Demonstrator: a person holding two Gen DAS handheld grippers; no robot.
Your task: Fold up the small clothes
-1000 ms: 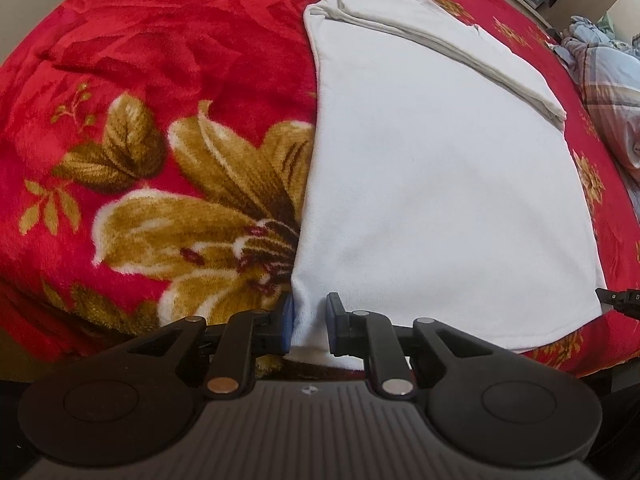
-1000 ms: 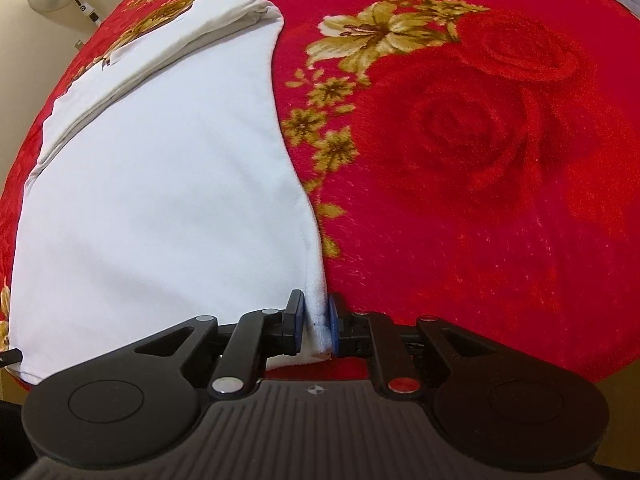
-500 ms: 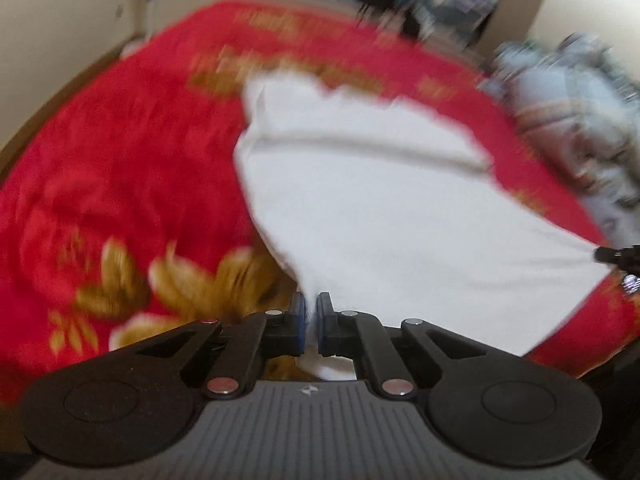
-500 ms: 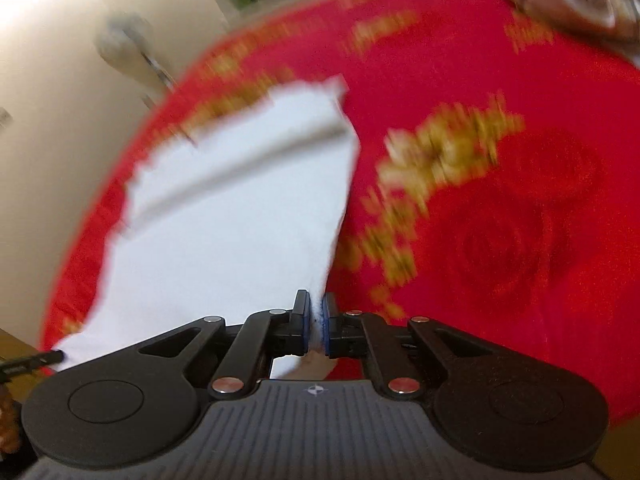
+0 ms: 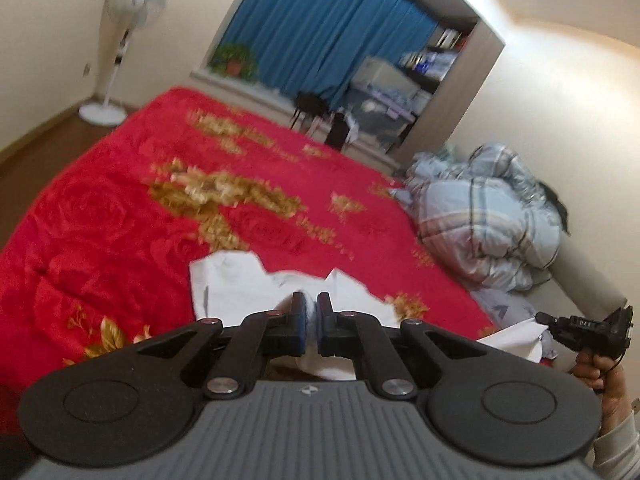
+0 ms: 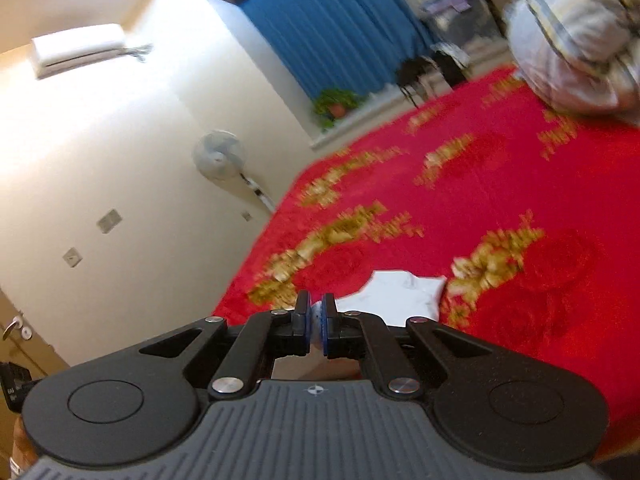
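Observation:
A white garment [image 5: 240, 284] lies partly on the red floral blanket [image 5: 120, 208]. My left gripper [image 5: 311, 312] is shut on one bottom corner of it and holds that corner lifted. My right gripper [image 6: 316, 314] is shut on the other bottom corner; it also shows at the right edge of the left wrist view [image 5: 544, 322] with white cloth hanging from it. The garment's far end [image 6: 404, 294] rests on the blanket beyond the fingers. The stretch of cloth between the grippers is hidden under them.
A bundled plaid quilt [image 5: 488, 216] sits on the bed's right side. A standing fan [image 5: 120, 48] is by the left wall. Blue curtains [image 5: 320, 28], a potted plant [image 5: 234, 60] and cluttered shelves stand past the bed's far edge.
Both grippers closed on the garment's bottom corners and rose, tilting up so the room shows. The garment's near edge lifted off the blanket toward its far end.

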